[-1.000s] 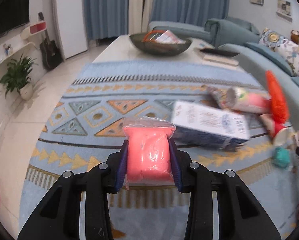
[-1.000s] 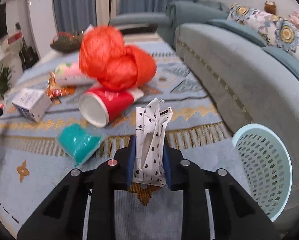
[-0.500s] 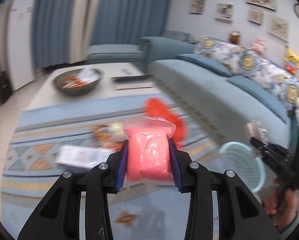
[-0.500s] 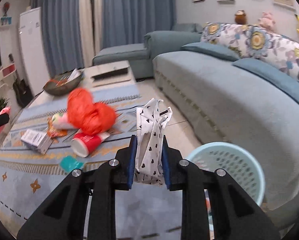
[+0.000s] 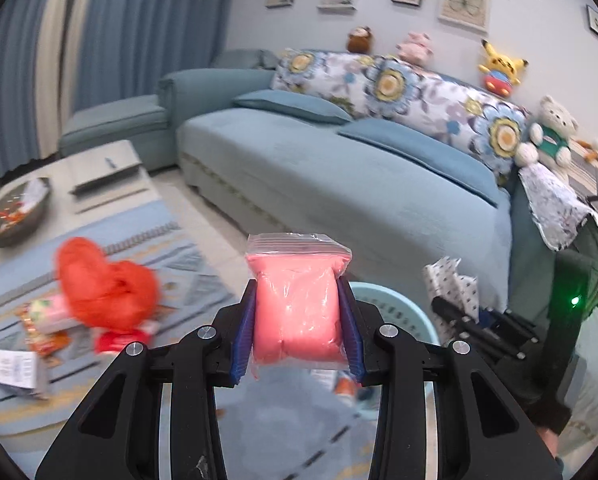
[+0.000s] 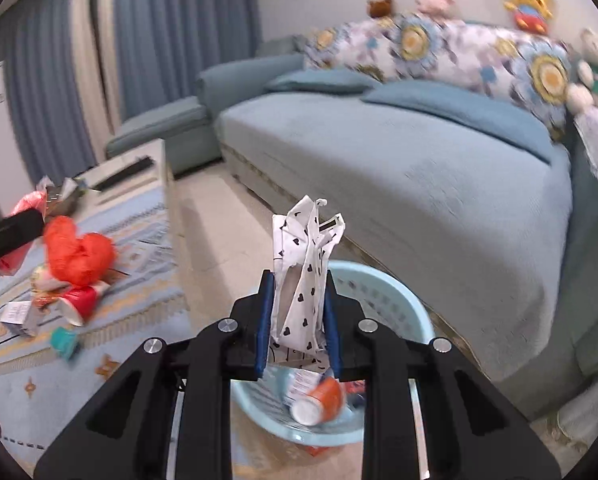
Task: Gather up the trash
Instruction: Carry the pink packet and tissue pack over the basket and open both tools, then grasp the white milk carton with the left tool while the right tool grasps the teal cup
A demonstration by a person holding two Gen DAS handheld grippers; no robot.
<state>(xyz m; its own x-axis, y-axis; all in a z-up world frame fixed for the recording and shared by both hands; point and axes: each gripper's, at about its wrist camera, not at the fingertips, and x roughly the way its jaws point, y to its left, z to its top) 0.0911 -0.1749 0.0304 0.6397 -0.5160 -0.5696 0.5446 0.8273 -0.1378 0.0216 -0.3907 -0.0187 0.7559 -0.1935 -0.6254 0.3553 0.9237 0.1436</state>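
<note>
trash sits scattered on the patterned rug [image 5: 187, 264] at the far left: a small white carton [image 5: 13, 372], a crumpled red net bag [image 5: 103, 284] lying over a pink wrapper [image 5: 49, 312], and, in the right wrist view, a red paper cup [image 6: 81, 300] on its side with a teal lump [image 6: 63, 342] just below it. beyond them a dark bowl [image 5: 13, 216] rests on the low table [image 5: 111, 164]. moving right, the left gripper [image 5: 297, 320] pinches a pink filled zip bag [image 5: 297, 312] between its blue pads, the bag's clear sealed top standing above the fingers. just behind and to the right of it curves the rim of the pale blue laundry-style basket [image 5: 395, 300]. further right the right gripper [image 5: 455, 308] appears side-on, its jaws pressed together on a white paper bag printed with black hearts [image 6: 299, 280]; from its own camera that bag stands upright between the pads, directly over the basket [image 6: 383, 292], where an orange and white cup [image 6: 319, 400] and other scraps lie at the bottom. a long blue sofa [image 5: 339, 176] fills the right side, with flowered cushions [image 5: 411, 92] and plush toys [image 5: 499, 70] along its back.
</note>
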